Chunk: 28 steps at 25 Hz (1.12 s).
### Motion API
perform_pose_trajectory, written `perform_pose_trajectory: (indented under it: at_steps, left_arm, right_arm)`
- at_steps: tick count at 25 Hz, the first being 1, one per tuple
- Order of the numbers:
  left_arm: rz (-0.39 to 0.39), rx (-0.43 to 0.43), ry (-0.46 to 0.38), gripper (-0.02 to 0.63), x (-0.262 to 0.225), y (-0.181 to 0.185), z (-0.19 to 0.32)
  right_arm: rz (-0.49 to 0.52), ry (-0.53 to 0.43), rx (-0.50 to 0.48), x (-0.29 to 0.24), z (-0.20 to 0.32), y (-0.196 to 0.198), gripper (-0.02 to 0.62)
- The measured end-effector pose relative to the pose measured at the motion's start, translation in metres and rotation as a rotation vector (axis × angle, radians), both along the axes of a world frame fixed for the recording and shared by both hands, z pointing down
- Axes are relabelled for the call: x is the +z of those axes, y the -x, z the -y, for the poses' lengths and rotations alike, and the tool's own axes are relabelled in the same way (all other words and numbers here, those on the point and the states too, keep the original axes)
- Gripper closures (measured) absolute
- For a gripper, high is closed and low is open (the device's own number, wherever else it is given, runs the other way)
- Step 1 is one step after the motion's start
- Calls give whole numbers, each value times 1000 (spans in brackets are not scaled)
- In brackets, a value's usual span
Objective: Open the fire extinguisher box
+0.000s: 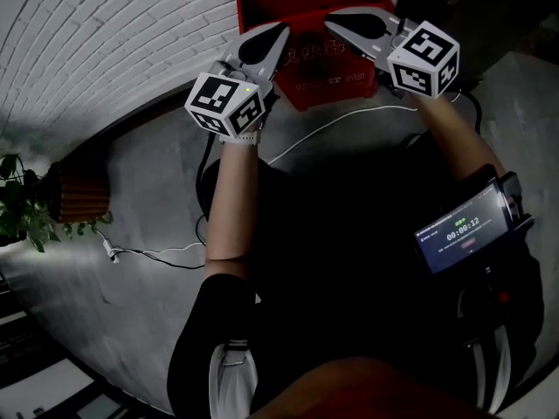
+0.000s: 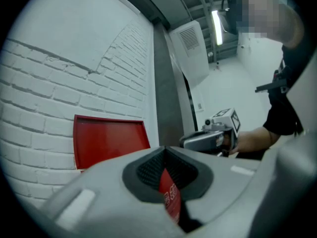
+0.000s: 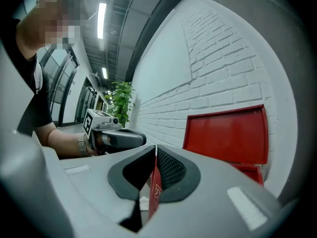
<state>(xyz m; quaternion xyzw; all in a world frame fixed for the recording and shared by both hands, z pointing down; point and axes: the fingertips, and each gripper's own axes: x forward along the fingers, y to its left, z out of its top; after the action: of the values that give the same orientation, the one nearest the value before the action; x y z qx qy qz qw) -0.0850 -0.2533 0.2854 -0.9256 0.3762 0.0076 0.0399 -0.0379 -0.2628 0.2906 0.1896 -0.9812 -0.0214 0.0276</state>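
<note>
The left gripper is almost fully closed, its pads pinching the upper edge of the red front panel of the box. The right gripper pinches the same panel, near it. Beyond both jaws the lid stands raised against the wall.

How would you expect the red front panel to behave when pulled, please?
Pinched edge-on by the left claw and right claw, the front panel looks like thin sheet metal: probably stiff and light. Smooth paint might slip.
</note>
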Motion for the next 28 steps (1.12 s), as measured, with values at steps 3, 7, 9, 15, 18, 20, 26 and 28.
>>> perform_pose_trajectory:
  at_steps: [3,7,9,15,18,20,26,28]
  left_arm:
    - [-8,8,-4,603,3,-2,-1]
    - [-12,28,-8,601,6,-5,-5]
    - [-3,37,-14,601,5,-7,-6]
    - [-2,42,-11,603,9,-8,-8]
    - [5,46,-3,603,15,-10,-9]
    - [6,47,3,602,18,-10,-9]
    - [-7,44,7,601,18,-9,-9]
    - [-9,44,8,602,18,-8,-9]
  right_arm:
    - [-17,-5,-10,4,-4,2,578]
    - [-37,-15,-20,9,-7,2,578]
    - [-35,-18,-14,9,-7,1,577]
    - [1,-17,7,4,-5,-2,577]
    - [-4,-5,-2,7,-8,0,577]
    - [-14,-2,-10,11,-10,2,577]
    - [-7,-2,-6,10,-8,1,577]
    - [-2,-2,-2,9,-7,0,577]
